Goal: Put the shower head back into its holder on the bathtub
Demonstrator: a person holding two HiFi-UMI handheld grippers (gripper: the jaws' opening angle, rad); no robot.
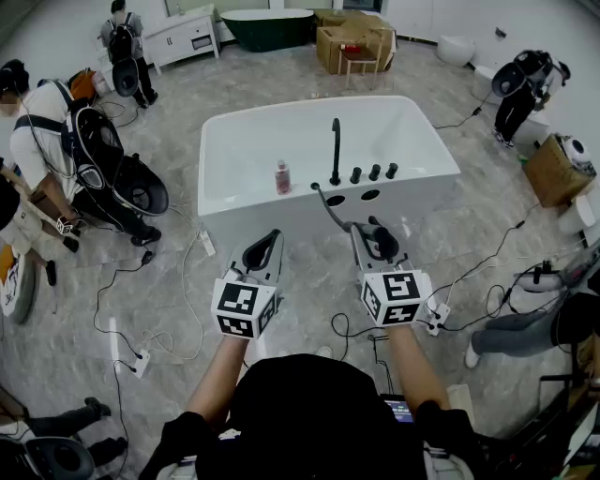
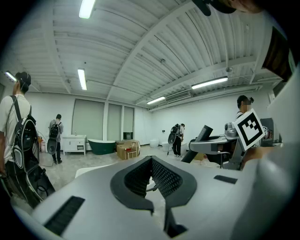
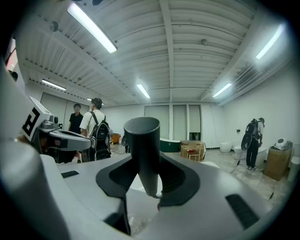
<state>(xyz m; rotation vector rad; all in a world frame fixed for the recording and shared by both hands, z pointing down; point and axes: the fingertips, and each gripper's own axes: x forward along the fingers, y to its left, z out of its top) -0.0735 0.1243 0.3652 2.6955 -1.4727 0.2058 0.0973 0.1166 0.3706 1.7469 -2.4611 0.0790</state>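
The white bathtub [image 1: 234, 141] stands in front of me, with a black faucet [image 1: 335, 150], three knobs [image 1: 373, 172] and two holder holes [image 1: 352, 198] on its near rim. My right gripper [image 1: 375, 234] is shut on the black shower head [image 1: 380, 242], just short of the rim; its hose [image 1: 328, 206] runs up to the tub deck. In the right gripper view the shower head's handle [image 3: 142, 140] stands upright between the jaws of the right gripper [image 3: 145, 168]. My left gripper [image 1: 265, 246] hovers level beside it, tips together with nothing in them, as the left gripper view [image 2: 151, 164] also shows.
A pink bottle [image 1: 282, 177] sits on the tub rim left of the faucet. Cables and a power strip [image 1: 141, 361] lie on the marble floor. A person with a backpack [image 1: 47, 141] stands at the left, another person [image 1: 520, 89] at the right. Cardboard boxes [image 1: 352, 42] and a green tub [image 1: 267, 28] are behind.
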